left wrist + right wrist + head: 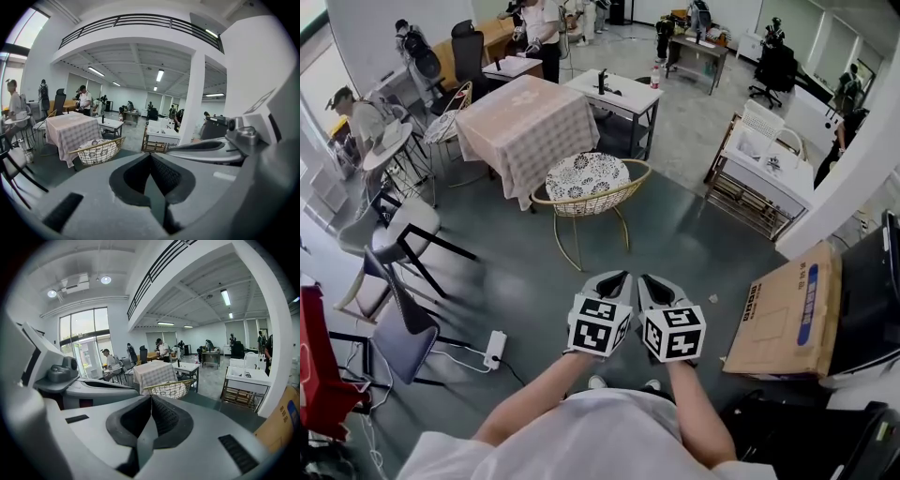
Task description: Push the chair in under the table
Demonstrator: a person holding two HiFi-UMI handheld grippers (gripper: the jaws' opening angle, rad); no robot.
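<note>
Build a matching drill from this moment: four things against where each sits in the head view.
Things
1. gold wire chair
2. table with checked cloth
3. cardboard box
4. white power strip

Places in the head view
A. lower left
B. far right
C. centre, standing clear of the table
D. upper middle, beyond the chair

Pairs: 1-C, 2-D, 3-B, 4-A
</note>
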